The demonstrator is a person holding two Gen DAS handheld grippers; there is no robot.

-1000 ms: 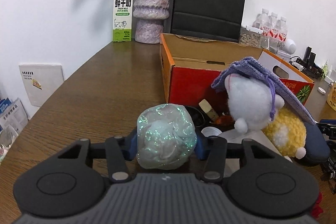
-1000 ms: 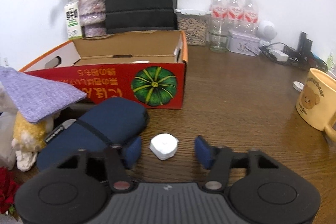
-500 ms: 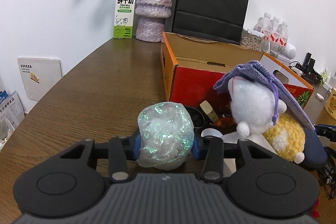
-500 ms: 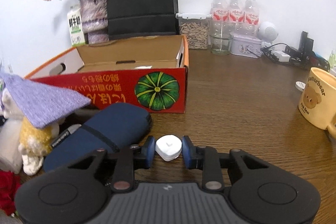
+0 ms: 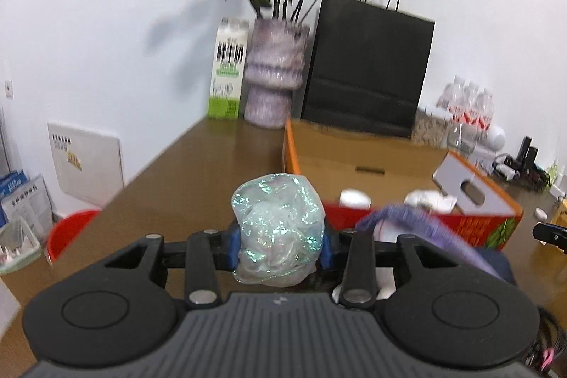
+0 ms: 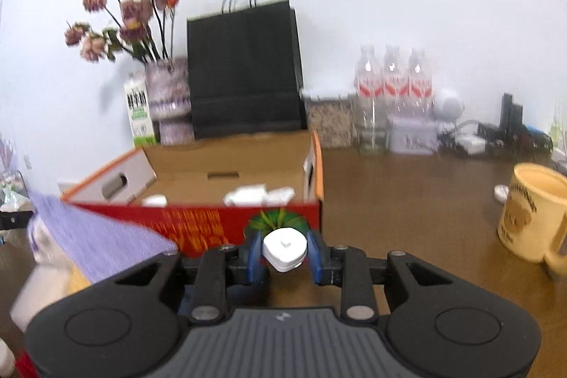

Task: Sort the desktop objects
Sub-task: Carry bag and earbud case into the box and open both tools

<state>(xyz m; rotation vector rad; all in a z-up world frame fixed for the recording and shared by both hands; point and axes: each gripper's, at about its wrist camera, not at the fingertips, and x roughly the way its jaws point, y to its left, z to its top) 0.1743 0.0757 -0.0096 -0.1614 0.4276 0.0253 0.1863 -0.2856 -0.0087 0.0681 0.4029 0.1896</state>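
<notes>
My left gripper (image 5: 278, 241) is shut on a crumpled iridescent plastic ball (image 5: 278, 231) and holds it raised above the table, in front of the open red and orange cardboard box (image 5: 489, 201). My right gripper (image 6: 284, 252) is shut on a small white plug-like block (image 6: 284, 248), lifted near the box's front wall (image 6: 198, 222). White items (image 6: 260, 195) lie inside the box. A plush toy under a purple cloth (image 5: 421, 229) sits in front of the box, and the cloth also shows in the right wrist view (image 6: 95, 240).
A black paper bag (image 5: 368, 66), a vase of dried flowers (image 5: 274, 77) and a milk carton (image 5: 228, 77) stand behind the box. Water bottles (image 6: 391, 91), a seed jar (image 6: 329, 119) and a yellow mug (image 6: 531, 218) are to the right. A red bin (image 5: 71, 232) stands below the table's left edge.
Both grippers have lifted with their objects and now look down into the box. The right gripper closed on the white block about half a second ago and raised it off the table.
</notes>
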